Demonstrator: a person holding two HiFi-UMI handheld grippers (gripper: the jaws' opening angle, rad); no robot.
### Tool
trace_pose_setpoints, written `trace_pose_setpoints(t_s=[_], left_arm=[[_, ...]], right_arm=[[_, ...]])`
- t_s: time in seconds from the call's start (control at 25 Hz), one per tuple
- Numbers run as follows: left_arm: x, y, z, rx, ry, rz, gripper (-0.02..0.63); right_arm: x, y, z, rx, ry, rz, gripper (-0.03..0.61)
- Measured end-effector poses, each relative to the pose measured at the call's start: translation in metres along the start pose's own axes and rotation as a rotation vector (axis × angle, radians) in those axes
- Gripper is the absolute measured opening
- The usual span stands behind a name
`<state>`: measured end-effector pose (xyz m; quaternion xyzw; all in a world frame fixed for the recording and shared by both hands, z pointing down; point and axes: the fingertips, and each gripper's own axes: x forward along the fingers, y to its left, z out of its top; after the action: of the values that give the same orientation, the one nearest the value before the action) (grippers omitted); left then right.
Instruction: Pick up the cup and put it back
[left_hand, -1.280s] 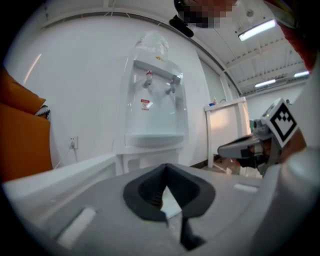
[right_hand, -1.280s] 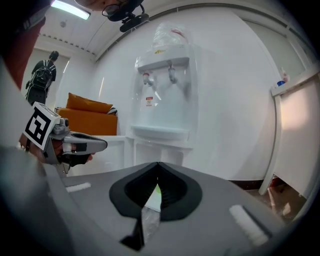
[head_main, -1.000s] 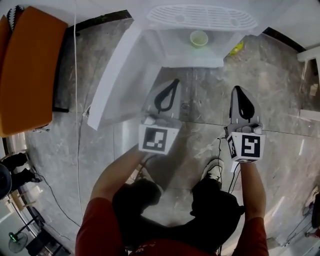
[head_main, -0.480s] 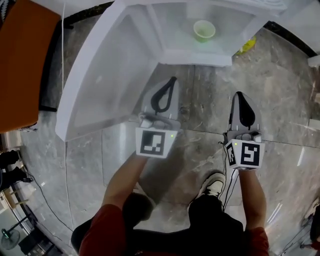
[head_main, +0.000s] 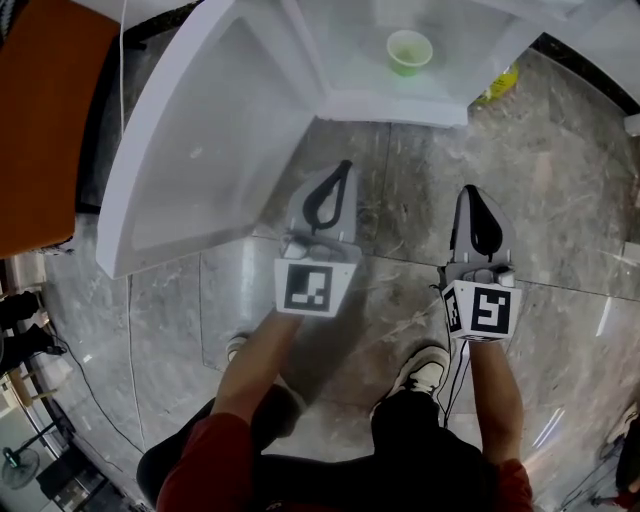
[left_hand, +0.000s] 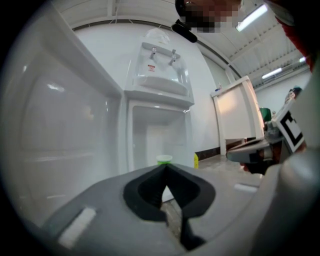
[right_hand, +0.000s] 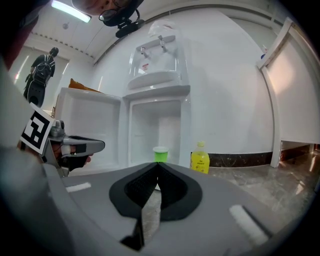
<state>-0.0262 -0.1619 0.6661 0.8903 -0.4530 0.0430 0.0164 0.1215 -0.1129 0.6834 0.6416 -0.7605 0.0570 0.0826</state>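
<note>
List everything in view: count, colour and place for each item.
cup: one, green, inside the dispenser's open lower compartment
water dispenser: one, white, against the wall
compartment door: one, white, open to the left
bottle: one, yellow, on the floor right of the dispenser
floor: grey marble
panel: one, orange, far left
shoes: two, white, on the floor
left hand-held gripper: grey, shut, empty
right hand-held gripper: grey, shut, empty

Hall: marble floor (head_main: 560, 180), water dispenser (right_hand: 155, 80)
</note>
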Motion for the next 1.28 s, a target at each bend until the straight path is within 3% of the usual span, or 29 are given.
trace_pose_setpoints(t_s=[0.76, 1.28], left_arm=[[0.007, -0.002, -0.014, -0.027, 0.016, 0.018, 0.000], [0.018, 0.010, -0.019, -0.019, 0.008, 0.028, 0.000]], right_arm=[[0.035, 0.000, -0.015, 0.048, 0.026, 0.034, 0.014], [0.112, 0.018, -0.006, 0.031, 0.021, 0.122, 0.153]])
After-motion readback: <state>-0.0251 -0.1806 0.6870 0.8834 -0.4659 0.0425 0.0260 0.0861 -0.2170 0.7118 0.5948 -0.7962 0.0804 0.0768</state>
